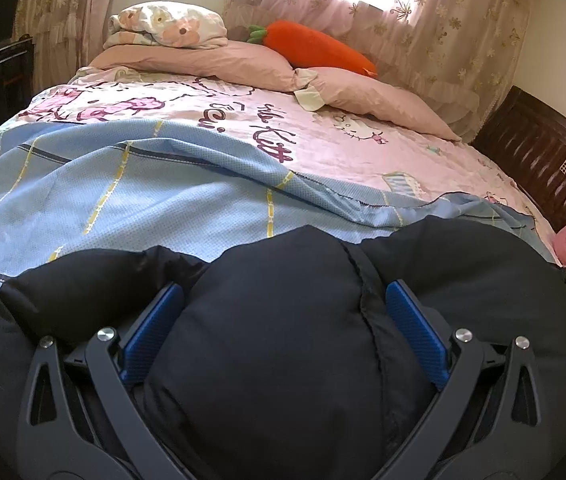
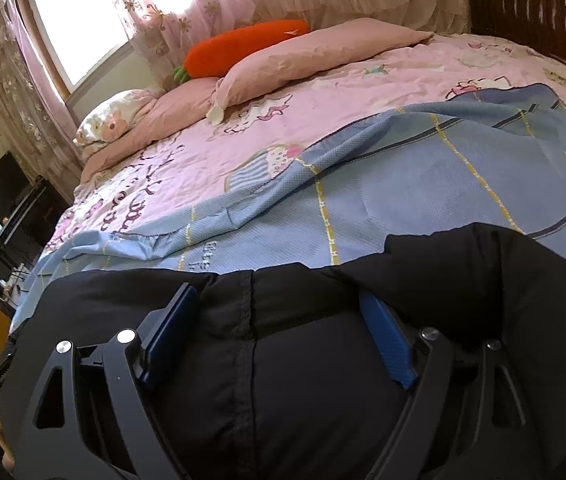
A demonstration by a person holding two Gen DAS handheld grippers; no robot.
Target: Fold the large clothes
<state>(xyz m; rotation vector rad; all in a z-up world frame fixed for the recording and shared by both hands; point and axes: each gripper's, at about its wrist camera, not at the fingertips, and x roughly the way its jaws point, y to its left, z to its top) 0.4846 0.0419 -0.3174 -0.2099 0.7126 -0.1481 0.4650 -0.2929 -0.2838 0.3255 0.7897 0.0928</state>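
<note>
A black padded jacket (image 1: 275, 312) fills the bottom of the left wrist view and bulges between the blue pads of my left gripper (image 1: 281, 292), which is shut on a thick fold of it. In the right wrist view the same jacket (image 2: 303, 380) fills the bottom, with a stitched seam running down it. My right gripper (image 2: 279, 300) is shut on another thick fold. The jacket sits at the near edge of a bed, on a light blue checked blanket (image 1: 103, 184), which also shows in the right wrist view (image 2: 423, 184).
A pink cartoon-print sheet (image 1: 323, 136) covers the bed. Pink pillows (image 1: 219, 60), a floral pillow (image 1: 167, 26) and an orange carrot plush (image 1: 315, 46) lie at the far side under curtains. A dark wooden headboard (image 1: 539, 152) is on the right. Dark furniture (image 2: 11, 208) stands left.
</note>
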